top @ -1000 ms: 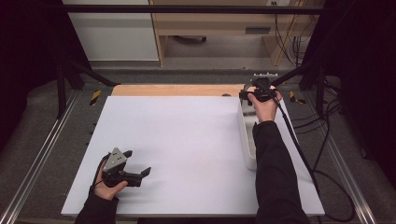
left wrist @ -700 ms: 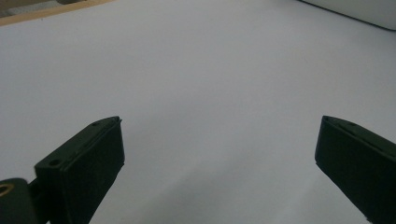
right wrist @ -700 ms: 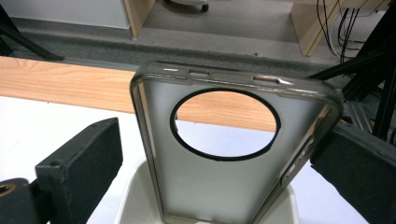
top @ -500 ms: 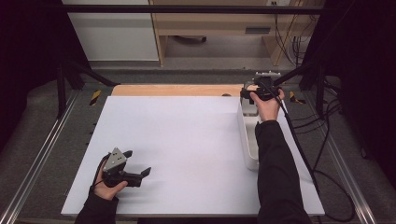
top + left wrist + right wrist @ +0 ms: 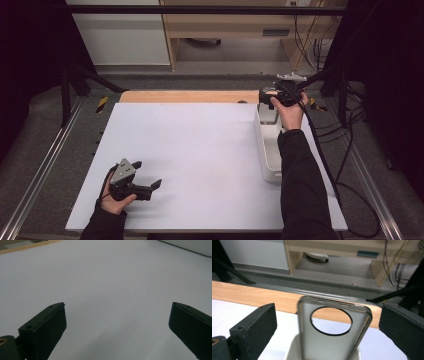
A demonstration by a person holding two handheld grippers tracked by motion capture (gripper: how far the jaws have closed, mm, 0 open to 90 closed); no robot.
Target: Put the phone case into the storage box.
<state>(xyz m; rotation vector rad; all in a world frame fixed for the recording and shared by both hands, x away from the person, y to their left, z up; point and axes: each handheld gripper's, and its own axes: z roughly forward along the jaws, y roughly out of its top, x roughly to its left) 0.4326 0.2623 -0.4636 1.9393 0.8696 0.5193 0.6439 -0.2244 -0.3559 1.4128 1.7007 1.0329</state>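
Note:
A clear phone case (image 5: 332,340) with a round camera hole stands upright in the far end of a narrow white tray (image 5: 266,150). My right gripper (image 5: 327,315) is open, with one jaw on each side of the case and neither touching it. From above, the right gripper (image 5: 267,96) hovers over the tray's far end at the back right of the table. My left gripper (image 5: 148,175) rests low at the front left, open, with nothing but bare white table between its jaws (image 5: 117,315).
The white tabletop (image 5: 200,150) ends at a wooden strip (image 5: 190,96) along its far edge. Metal rails (image 5: 45,170) run down both sides. A black cable (image 5: 325,160) trails from the right gripper over the table's right edge. Cabinets stand beyond.
The right hand and its gripper have shifted slightly farther back and to the right over the tray's end. The left gripper has not moved.

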